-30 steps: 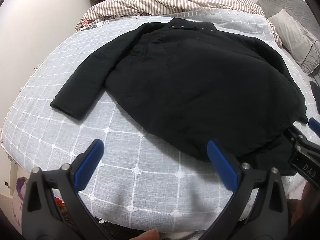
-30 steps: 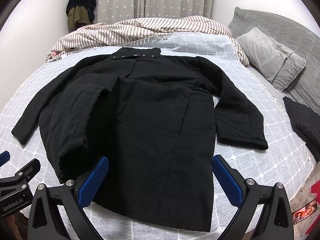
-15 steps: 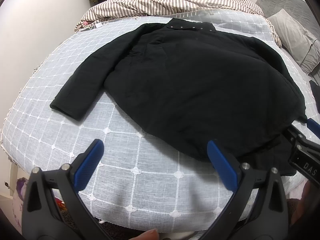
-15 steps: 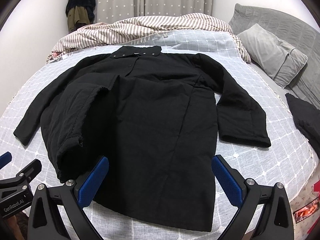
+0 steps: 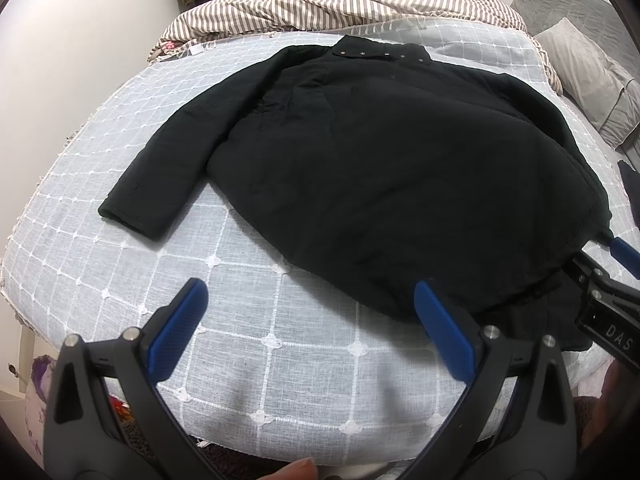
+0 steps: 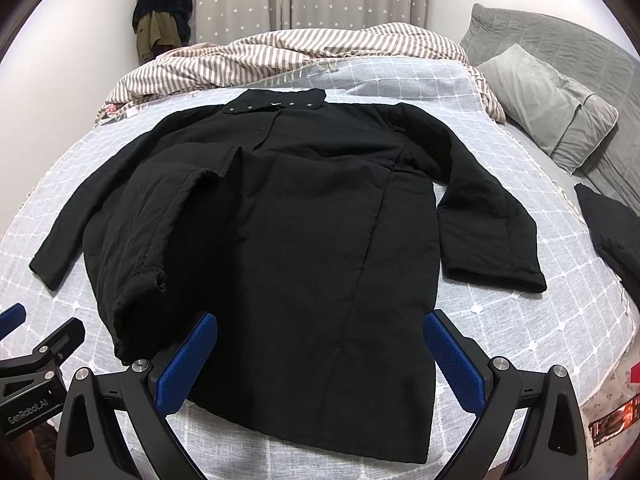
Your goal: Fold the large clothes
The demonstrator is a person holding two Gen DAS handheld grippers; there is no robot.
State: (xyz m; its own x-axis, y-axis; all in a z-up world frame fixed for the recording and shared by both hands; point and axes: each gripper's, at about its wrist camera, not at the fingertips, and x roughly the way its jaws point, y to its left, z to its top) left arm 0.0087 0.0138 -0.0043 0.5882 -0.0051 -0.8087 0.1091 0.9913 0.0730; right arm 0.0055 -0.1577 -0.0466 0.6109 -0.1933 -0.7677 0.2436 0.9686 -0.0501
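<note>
Across the bed (image 6: 500, 128) lies the black coat (image 6: 304, 232), collar toward the striped blanket (image 6: 320, 50) and hem toward me. From the right wrist view I see both sleeves out to the sides on the white checked cover, and one front edge on the coat's left side turned over on itself into a thick roll near the hem. I judge the folding barely begun: the coat is spread and roughly flat, but no sleeve is folded in and the body is not doubled.

I hold the left gripper (image 5: 308, 324) wide open over bare cover just short of the hem, with nothing in it. I hold the right gripper (image 6: 320, 354) equally wide open above the lower middle of the coat, also empty; I cannot tell whether its tips touch the cloth.

What is left, as I read it: flatten that roll, bring each sleeve across the body, then fold the length up toward the collar.
</note>
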